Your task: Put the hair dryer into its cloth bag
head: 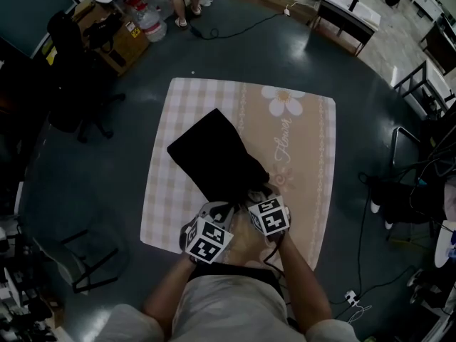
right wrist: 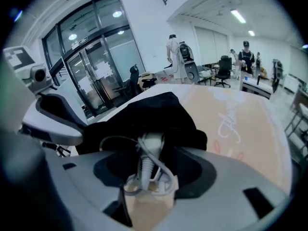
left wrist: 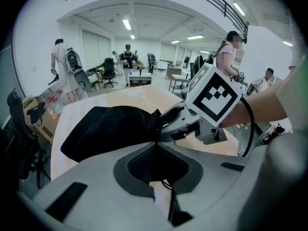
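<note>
The dryer [right wrist: 150, 148] is nearly all hidden inside the bag [head: 212, 154]; only its cord end shows at the bag's near mouth. In the head view, the left gripper [head: 217, 209] and right gripper [head: 258, 197] hide their own jaws. The person's arms cover part of the table's [head: 313, 191] near edge. The far people are too small to make out.

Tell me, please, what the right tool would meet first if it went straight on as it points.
Most likely the hair dryer's white cord, ahead between its open jaws; the black cloth bag sits just behind, though depth is unclear.
</note>
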